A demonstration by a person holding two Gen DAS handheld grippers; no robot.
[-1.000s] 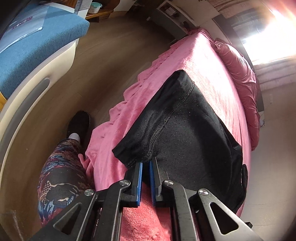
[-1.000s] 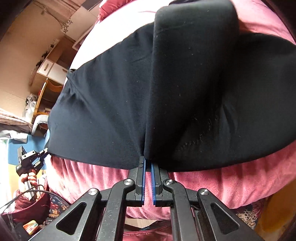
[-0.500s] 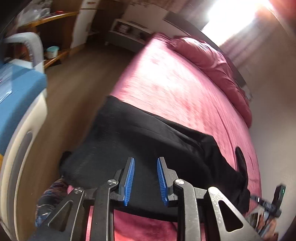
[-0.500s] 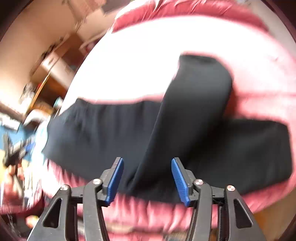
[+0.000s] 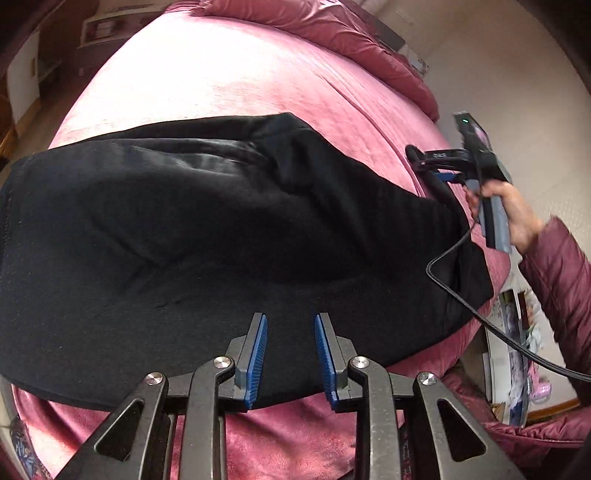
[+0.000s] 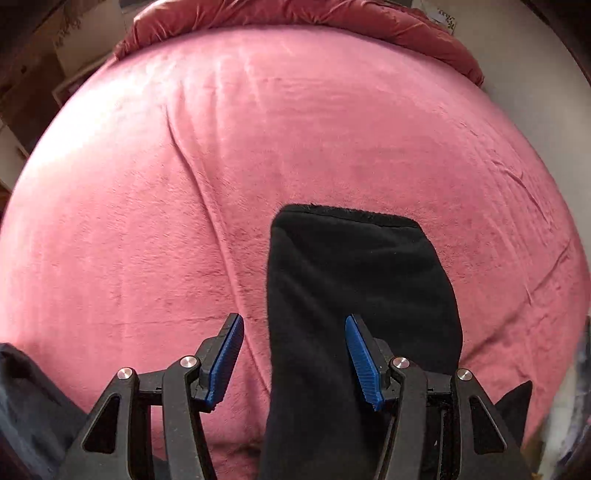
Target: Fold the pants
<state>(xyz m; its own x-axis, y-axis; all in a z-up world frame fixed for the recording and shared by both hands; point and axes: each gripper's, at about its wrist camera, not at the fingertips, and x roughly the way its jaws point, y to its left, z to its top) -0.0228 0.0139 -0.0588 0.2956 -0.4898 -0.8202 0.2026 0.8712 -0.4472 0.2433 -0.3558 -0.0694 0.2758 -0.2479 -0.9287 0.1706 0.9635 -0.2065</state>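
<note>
1. Lying across the near half of the pink bedspread (image 5: 280, 74), the black pants (image 5: 207, 229) are spreading from nine o'clock to four o'clock in the left wrist view, with their near edge running just short of the bed's front edge.
2. Hovering over that near edge at six o'clock, the left gripper (image 5: 289, 354) is keeping its jaws a narrow way apart, with nothing between the blue pads (image 5: 256, 356) but the cloth lying beneath them.
3. Sitting at three o'clock in the same view, the right gripper (image 5: 448, 168) is being held in the person's right hand (image 5: 511, 210) close over the far end of the pants; a black cable (image 5: 480, 314) is trailing from it toward five o'clock.
4. Showing in the right wrist view, a folded-over pant leg (image 6: 354, 295) is reaching from six o'clock up toward the centre, its squared end lying flat on the bedspread (image 6: 295, 129).
5. Straddling that leg, the right gripper (image 6: 295, 360) is holding its jaws wide, gripping nothing; the right pad is showing over the cloth and the left pad over bare bedspread.
6. Bunching along the far edge at twelve o'clock, a pink duvet (image 6: 295, 14) is lying well apart from the pants.
</note>
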